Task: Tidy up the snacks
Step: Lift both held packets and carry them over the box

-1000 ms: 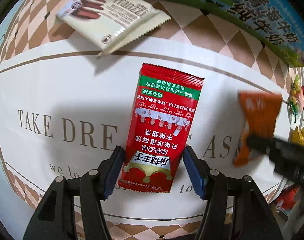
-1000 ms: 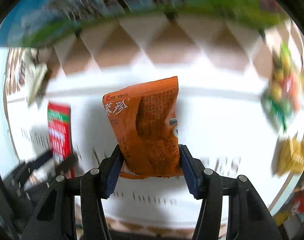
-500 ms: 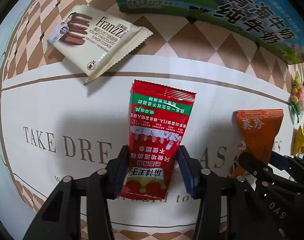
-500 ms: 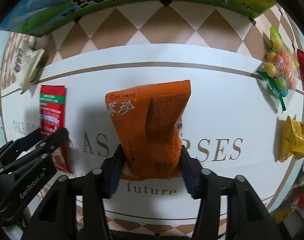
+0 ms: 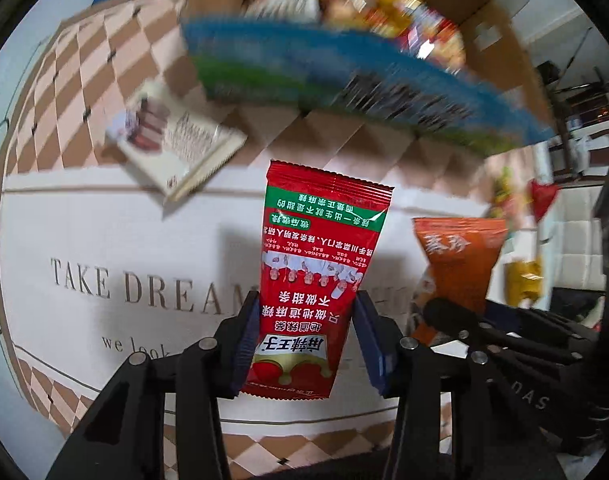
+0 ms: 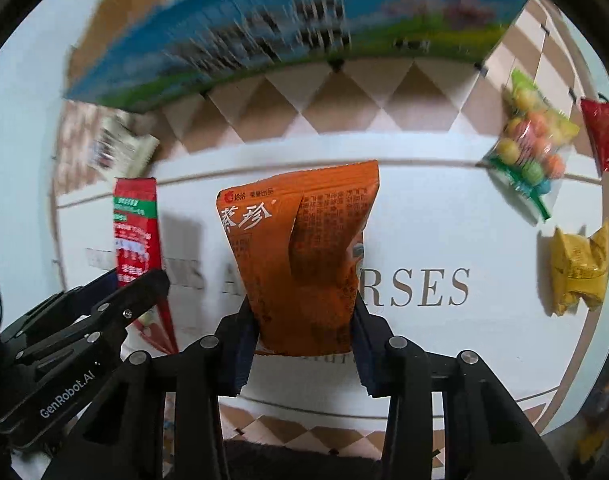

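- The left gripper (image 5: 302, 344) clamps the lower end of a red sachet (image 5: 318, 256), its blue pads pressed against both side edges after just closing in; the packet hangs clear of the tabletop (image 5: 104, 216), its shadow falling on the white panel behind it.
- The right gripper (image 6: 302, 340) has likewise just closed and now pinches an orange snack bag (image 6: 304, 248) by its lower end, so the bag stands up between the pads, a crease running down its middle where the squeeze buckles it.
- Each packet is held at one end, which leaves its long free end ready, it seems, to drop first into a container.
- An open cardboard box (image 5: 444, 60) with a blue and green printed side stands at the far edge of the table; blurred wrappers show inside it, which suggests it is the collecting point for the snacks.
- Loose items lie on the table: a cream cookie packet (image 5: 176, 144) towards the far left corner, and near the right edge a bag of coloured candy balls (image 6: 532, 148), a red wrapper (image 6: 602, 128) and a yellow wrapper (image 6: 580, 268).
- The two grippers sit side by side, each visible in the other's view, so both packets can likely travel to the box together.
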### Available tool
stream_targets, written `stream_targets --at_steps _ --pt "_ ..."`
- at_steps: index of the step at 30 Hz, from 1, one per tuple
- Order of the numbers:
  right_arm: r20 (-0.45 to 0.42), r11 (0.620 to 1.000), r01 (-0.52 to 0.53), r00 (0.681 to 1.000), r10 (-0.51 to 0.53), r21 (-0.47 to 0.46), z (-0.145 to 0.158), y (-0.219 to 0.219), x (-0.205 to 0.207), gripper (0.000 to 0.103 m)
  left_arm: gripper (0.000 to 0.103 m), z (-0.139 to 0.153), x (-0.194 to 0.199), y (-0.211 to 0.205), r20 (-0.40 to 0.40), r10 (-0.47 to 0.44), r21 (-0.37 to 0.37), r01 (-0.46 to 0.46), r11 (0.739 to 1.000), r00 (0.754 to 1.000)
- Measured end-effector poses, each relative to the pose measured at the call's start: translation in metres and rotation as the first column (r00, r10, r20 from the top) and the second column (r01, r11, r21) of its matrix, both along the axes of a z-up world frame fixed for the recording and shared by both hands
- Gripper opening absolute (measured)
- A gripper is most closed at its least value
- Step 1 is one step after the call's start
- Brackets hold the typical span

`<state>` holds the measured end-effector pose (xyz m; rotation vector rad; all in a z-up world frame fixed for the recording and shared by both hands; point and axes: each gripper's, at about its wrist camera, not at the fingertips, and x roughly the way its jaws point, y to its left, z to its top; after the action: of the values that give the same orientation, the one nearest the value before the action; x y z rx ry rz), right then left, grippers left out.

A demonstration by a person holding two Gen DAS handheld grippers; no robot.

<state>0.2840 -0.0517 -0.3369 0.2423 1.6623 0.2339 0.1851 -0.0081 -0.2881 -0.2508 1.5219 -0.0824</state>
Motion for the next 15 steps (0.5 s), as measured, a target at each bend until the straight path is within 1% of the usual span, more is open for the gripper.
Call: stream_targets --at_steps 2,4,5,6,7,8,9,10,11,12,13,14,15 --pt "0.031 1.000 0.004 1.000 -0.005 0.023 0.025 -0.002 0.015 0.044 0.043 0.021 0.010 0.002 0.040 0.002 -0.037 0.000 0.999 0.999" --pt "0.065 0.999 0.016 0.998 -0.019 0.046 0.052 -0.007 0.031 0.044 0.043 0.039 0.028 0.014 0.076 0.006 -0.065 -0.001 0.998 0.997" --pt "0.065 0.999 0.016 0.998 -0.019 0.046 0.052 -0.007 0.031 0.044 0.043 0.049 0.036 0.017 0.092 0.002 -0.079 0.005 0.997 0.996" --pt "0.105 0.997 0.027 0.994 -0.034 0.069 0.079 -0.019 0.049 0.044 0.043 0.058 0.044 0.025 0.108 0.005 -0.095 0.006 0.995 0.994" --pt "0.128 0.996 0.034 0.991 -0.044 0.078 0.092 -0.024 0.059 0.044 0.043 0.062 0.060 0.036 0.121 0.003 -0.102 0.009 0.995 0.993" --pt "0.145 0.996 0.037 0.988 -0.049 0.082 0.102 -0.025 0.070 0.044 0.043 0.072 0.068 0.042 0.134 -0.003 -0.100 0.016 0.995 0.991" --pt "0.145 0.996 0.037 0.988 -0.049 0.082 0.102 -0.025 0.070 0.044 0.043 0.075 0.081 0.035 0.147 -0.009 -0.096 0.023 0.995 0.989" --pt "0.165 0.996 0.043 0.985 -0.057 0.084 0.114 -0.032 0.081 0.044 0.043 0.082 0.092 0.034 0.159 -0.014 -0.090 0.028 0.995 0.987" --pt "0.207 0.996 0.054 0.976 -0.068 0.071 0.133 -0.047 0.102 0.044 0.043 0.088 0.105 0.032 0.171 -0.017 -0.084 0.032 0.996 0.985" --pt "0.207 0.996 0.054 0.976 -0.068 0.071 0.133 -0.047 0.102 0.044 0.043 0.092 0.117 0.026 0.183 -0.020 -0.068 0.033 0.997 0.983" --pt "0.227 0.997 0.060 0.971 -0.071 0.057 0.143 -0.063 0.116 0.044 0.043 0.088 0.128 0.026 0.190 -0.021 -0.059 0.033 0.998 0.982" --pt "0.241 0.996 0.070 0.967 -0.079 0.046 0.147 -0.068 0.130 0.044 0.043 0.084 0.140 0.023 0.191 -0.024 -0.050 0.034 0.998 0.981" --pt "0.252 0.996 0.087 0.964 -0.090 0.023 0.148 -0.078 0.153 0.044 0.043 0.083 0.150 0.024 0.189 -0.023 -0.038 0.031 0.999 0.982"
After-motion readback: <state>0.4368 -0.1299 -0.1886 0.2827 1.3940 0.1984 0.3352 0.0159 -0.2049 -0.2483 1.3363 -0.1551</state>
